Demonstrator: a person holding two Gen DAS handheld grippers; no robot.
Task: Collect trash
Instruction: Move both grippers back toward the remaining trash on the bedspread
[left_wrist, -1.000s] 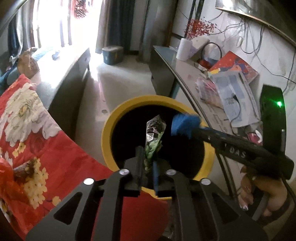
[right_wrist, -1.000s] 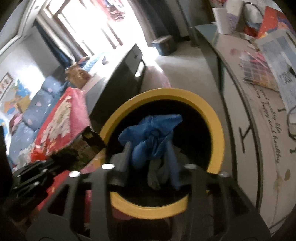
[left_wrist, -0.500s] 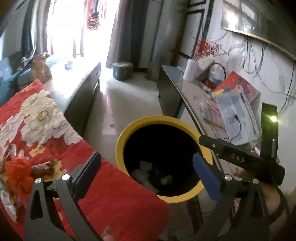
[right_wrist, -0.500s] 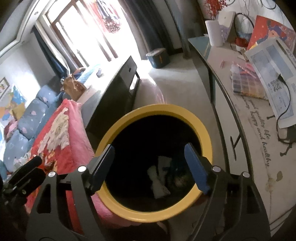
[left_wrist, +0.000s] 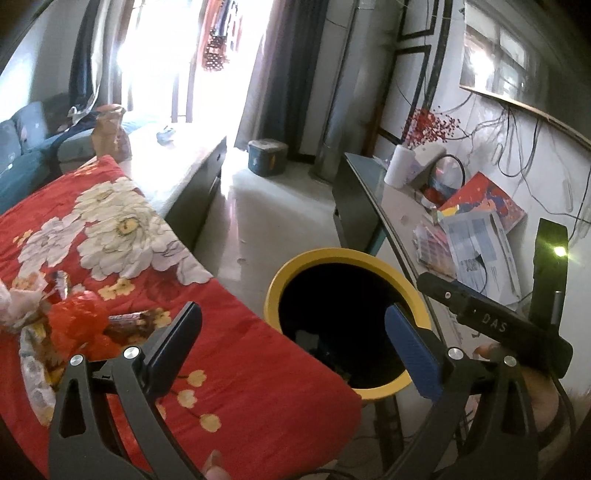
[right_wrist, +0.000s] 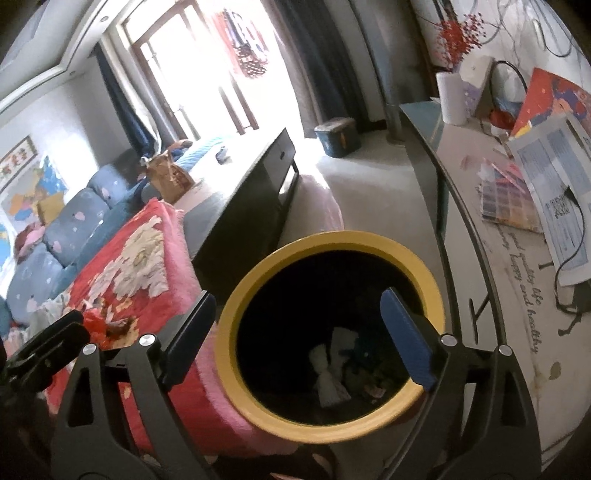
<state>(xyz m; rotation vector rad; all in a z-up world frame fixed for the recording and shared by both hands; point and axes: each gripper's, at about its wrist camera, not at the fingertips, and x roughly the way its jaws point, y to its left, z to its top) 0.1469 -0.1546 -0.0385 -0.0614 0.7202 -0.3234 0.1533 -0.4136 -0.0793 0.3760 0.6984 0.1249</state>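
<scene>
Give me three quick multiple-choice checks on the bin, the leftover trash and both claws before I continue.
1. The remaining loose wrappers lie:
A) on the red floral blanket
B) on the glass desk
C) on the floor

2. The round bin's rim is:
A) blue
B) yellow
C) white

3. The claws are:
A) both shut
B) one shut
C) both open

Answers: 1 A, red crumpled wrapper sits on the red floral blanket. 2 B, round bin has a yellow rim. 3 C, left claw and right claw show spread fingers holding nothing.

Both grippers, left (left_wrist: 295, 332) & right (right_wrist: 295, 328), jaws wide apart, nothing held.
</scene>
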